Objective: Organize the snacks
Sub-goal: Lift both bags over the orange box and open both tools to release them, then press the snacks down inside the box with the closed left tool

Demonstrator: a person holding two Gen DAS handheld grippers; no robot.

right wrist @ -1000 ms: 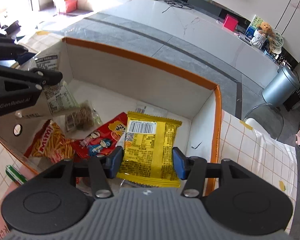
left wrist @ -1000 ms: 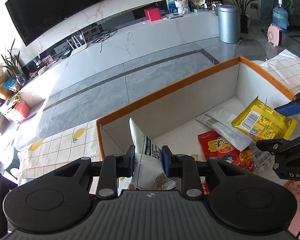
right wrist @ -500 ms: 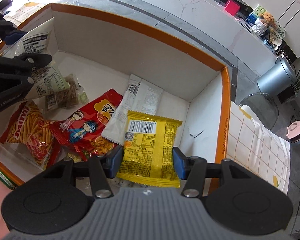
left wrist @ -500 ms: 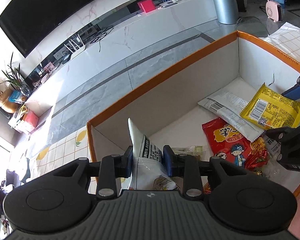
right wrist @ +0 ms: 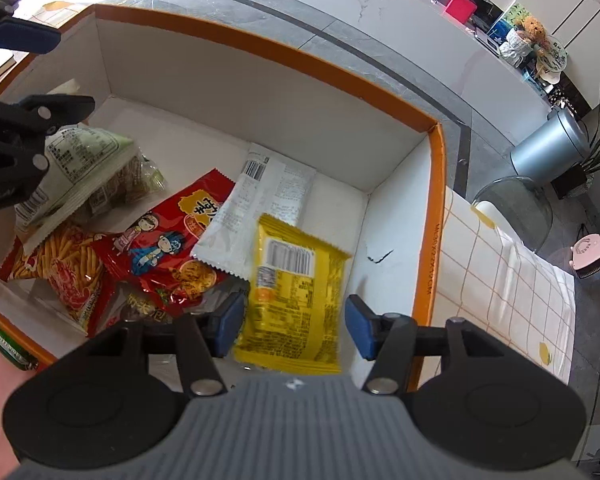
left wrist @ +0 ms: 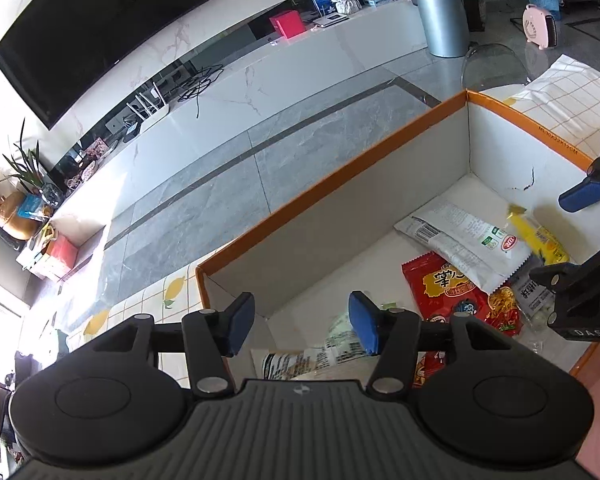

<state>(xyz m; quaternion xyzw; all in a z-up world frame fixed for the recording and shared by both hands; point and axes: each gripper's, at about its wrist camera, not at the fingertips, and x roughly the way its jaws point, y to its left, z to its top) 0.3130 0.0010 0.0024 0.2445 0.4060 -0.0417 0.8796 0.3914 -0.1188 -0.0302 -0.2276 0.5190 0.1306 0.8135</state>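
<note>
Left wrist view: left gripper [left wrist: 302,326] with jaws just opened wide, nothing pressed between; white-green packet [left wrist: 332,346] dropped just below and near, inside the orange-rimmed box [left wrist: 340,168], partly cut off by the gripper body; red bag [left wrist: 448,292] to the right; yellow packet [left wrist: 540,236] blurred at far right.

Right wrist view: right gripper [right wrist: 296,326] jaws just widening, pads [right wrist: 229,322] no longer pressing; yellow packet [right wrist: 296,292] between them, long axis running near to far, slipping into the box's right corner; near end hidden under the gripper; left gripper nearer the white-green packet [right wrist: 76,160].
</note>
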